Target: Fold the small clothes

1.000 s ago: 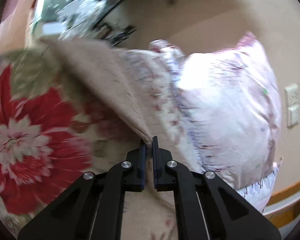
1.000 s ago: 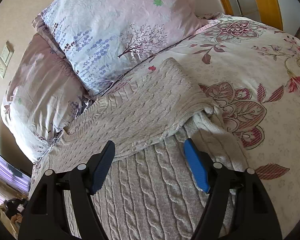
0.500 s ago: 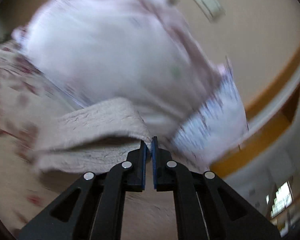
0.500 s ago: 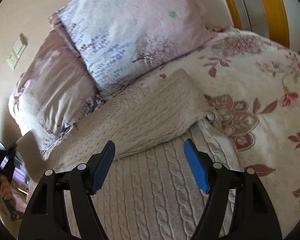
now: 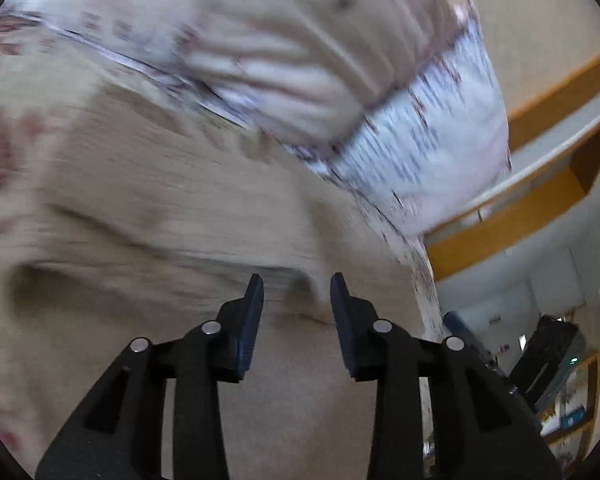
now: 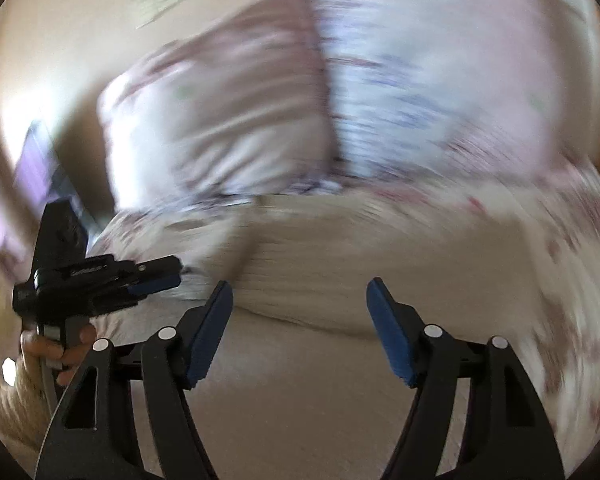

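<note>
Beige sweater (image 6: 340,280): knitted cloth, matt, rough w/ ribs; detail blurred. Bedcover (image 6: 540,232) under it: thin woven cloth, matt, printed w/ reddish flowers. Pillows (image 5: 440,140): soft cotton-like cloth, wrinkled, matt, pale print. Left gripper (image 5: 296,300) & right gripper (image 6: 300,312): black plastic arms, matt to slightly satin, smooth; small round metal screw heads, shiny; blue pads, rubber-like, matt, smooth. Shelf (image 5: 520,220) at right: wood-look board, orange-brown, smooth, semi-gloss, w/ white painted edge. Wall (image 5: 540,20): plain beige, matt, smooth. Other grain too blurred to tell.
</note>
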A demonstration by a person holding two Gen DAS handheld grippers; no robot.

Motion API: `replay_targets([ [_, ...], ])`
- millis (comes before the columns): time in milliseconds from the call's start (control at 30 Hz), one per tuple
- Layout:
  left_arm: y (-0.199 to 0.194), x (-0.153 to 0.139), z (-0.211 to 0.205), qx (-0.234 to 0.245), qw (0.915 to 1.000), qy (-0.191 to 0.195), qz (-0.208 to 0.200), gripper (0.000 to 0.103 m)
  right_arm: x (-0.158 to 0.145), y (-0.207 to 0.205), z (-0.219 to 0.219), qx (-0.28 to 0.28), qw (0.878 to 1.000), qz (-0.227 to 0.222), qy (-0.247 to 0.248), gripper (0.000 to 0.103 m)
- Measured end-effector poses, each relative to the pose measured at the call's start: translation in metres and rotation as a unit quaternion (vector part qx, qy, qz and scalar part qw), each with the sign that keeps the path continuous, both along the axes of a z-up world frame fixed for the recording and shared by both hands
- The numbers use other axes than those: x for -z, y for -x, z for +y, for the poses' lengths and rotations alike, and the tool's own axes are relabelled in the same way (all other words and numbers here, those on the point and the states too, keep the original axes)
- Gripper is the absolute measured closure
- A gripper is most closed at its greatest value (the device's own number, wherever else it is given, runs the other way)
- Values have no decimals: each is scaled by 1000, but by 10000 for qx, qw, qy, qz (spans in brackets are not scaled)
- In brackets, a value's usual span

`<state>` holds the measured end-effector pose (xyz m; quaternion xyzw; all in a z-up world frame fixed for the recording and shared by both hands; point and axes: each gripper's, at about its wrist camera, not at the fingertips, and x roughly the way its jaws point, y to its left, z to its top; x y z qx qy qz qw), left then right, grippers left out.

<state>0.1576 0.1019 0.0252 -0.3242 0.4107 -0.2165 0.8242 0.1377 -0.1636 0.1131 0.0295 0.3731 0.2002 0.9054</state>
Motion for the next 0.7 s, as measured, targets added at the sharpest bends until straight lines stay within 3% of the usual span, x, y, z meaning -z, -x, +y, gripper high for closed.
replay_targets([
  [100,12,6,42,-560,9984,33,2,69,3,-15,62,-938,9949,-64,357,47],
  [233,12,17,71,-941,9951,85,277,72,25,-35,136,-1649,9820,-15,927,53],
  [333,7,31,71,-955,9940,72,537,74,43,-45,170,-1921,9743,132,1167,54],
  [367,6,35,71,-980,9933,107,594,79,48,-48,178,-1962,9725,184,1242,54],
  [500,13,42,80,-1007,9928,207,607,84,79,-60,199,-1872,9651,278,1811,54],
  [533,14,43,82,-1008,9928,223,607,84,82,-60,198,-1835,9651,240,1852,57],
  [633,13,43,82,-1000,9931,199,586,85,79,-63,189,-1562,9731,217,1677,94],
  [700,14,42,81,-987,9934,150,566,85,68,-66,173,-1303,9832,256,1254,96],
])
